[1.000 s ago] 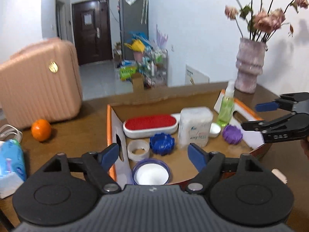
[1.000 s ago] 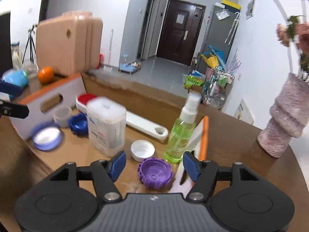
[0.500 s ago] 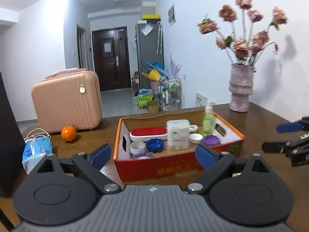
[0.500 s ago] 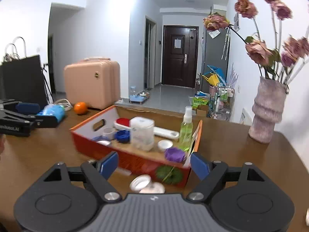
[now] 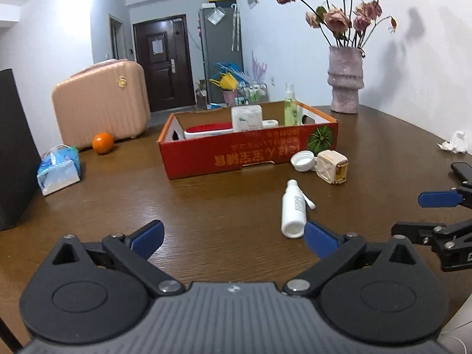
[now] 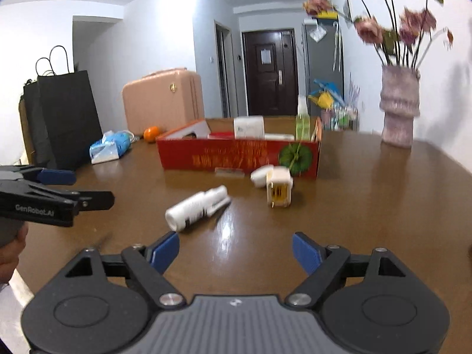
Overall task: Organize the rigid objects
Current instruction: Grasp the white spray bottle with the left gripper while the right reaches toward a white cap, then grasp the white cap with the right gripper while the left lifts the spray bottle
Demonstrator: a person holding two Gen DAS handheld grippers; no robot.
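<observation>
- The left tool [image 5: 233, 237] hangs low over the brown worktop [image 5: 206, 206]. Its jaws are opening, already spread very wide, and nothing is between them.
- The right tool [image 6: 236, 249] is also over the worktop with its jaws apart and nothing between them – only bare wood shows there.
- A white bottle [image 5: 293, 211] lies on its side on the worktop, just in front of the left tool's right finger; I cannot tell if it touches the finger. In the right view the same bottle [image 6: 199, 208] lies ahead of the left finger of the right tool.
- A small cream box with a gold side [image 5: 332, 166] stands near the front wall of the red carton [image 5: 247, 155], and a white cap [image 5: 302, 160] lies just beside it, close against the carton.
- Inside the carton stand a white tub [image 5: 247, 118] and a green spray bottle [image 5: 289, 109]; a flat red-topped thing [image 5: 208, 129] lies at the left part.
- To the left of the carton are an orange [image 5: 102, 143], a pink suitcase [image 5: 100, 103] and a blue tissue pack [image 5: 59, 169].
- A pink vase with dried roses [image 5: 345, 82] stands behind the carton, to its right.
- A black paper bag [image 6: 67, 121] stands at the left edge of the worktop in the right view.
</observation>
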